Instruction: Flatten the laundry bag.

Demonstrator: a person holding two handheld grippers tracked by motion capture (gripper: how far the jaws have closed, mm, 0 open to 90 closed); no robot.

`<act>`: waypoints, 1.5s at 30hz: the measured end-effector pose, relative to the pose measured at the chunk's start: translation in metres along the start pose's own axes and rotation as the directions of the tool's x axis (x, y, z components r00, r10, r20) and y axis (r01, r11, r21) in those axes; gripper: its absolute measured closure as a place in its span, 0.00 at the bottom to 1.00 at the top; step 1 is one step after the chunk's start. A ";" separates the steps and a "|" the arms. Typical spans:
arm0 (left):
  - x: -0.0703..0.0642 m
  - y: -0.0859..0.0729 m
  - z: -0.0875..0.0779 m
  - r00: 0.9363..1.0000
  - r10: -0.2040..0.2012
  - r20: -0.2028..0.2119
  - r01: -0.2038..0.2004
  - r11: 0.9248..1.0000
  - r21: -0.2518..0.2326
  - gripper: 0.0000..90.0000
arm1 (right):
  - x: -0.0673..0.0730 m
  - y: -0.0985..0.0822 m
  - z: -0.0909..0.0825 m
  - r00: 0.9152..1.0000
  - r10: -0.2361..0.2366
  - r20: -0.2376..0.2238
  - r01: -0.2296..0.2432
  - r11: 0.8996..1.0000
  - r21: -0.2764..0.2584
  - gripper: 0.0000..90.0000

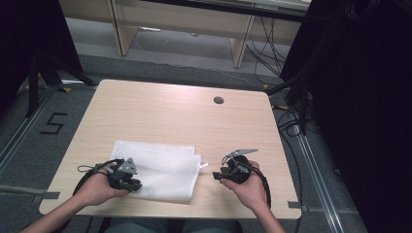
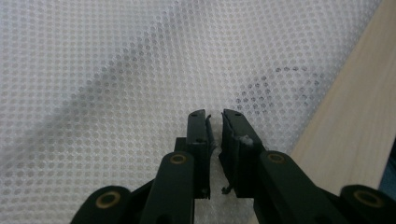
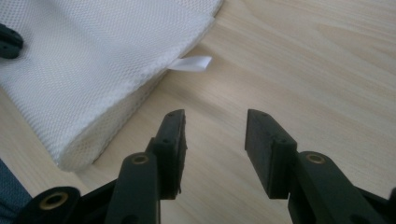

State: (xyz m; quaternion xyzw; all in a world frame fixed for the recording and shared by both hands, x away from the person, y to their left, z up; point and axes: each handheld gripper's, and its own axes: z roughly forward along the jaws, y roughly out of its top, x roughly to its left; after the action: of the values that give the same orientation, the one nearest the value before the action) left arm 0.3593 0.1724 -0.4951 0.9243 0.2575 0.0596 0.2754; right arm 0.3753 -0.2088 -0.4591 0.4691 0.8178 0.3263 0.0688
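High view, folded white mesh bag [image 1: 160, 170], long axis left-right across table [image 1: 170, 111]

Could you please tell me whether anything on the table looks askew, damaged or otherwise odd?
Nothing looks damaged or spilled. The white mesh cloth lies folded at the table's near edge, its layers not quite square, so one edge steps out. A small white tag sticks out at its right side.
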 end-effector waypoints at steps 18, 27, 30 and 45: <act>0.025 0.057 0.036 0.999 0.043 -0.006 -0.043 0.999 -0.027 0.90 | -0.015 -0.001 -0.005 0.999 0.037 0.014 -0.038 0.999 0.025 0.65; 0.028 0.080 0.049 0.997 0.073 -0.037 -0.073 0.997 -0.015 0.90 | -0.020 -0.001 -0.003 0.998 0.042 -0.041 -0.042 0.999 0.019 0.65; 0.027 0.092 0.055 0.993 0.098 -0.061 -0.099 0.995 -0.001 0.91 | -0.021 -0.001 -0.003 0.998 0.043 -0.035 -0.043 0.999 0.014 0.65; 0.020 0.117 0.070 0.974 0.190 -0.120 -0.185 0.981 0.058 0.99 | -0.026 0.001 -0.006 0.998 0.046 -0.030 -0.045 0.999 0.009 0.65</act>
State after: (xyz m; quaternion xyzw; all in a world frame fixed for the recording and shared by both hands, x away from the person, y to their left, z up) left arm 0.4460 0.0654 -0.4912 0.9450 0.1871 0.1370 0.2305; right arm 0.3879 -0.2317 -0.4590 0.4828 0.8092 0.3315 0.0468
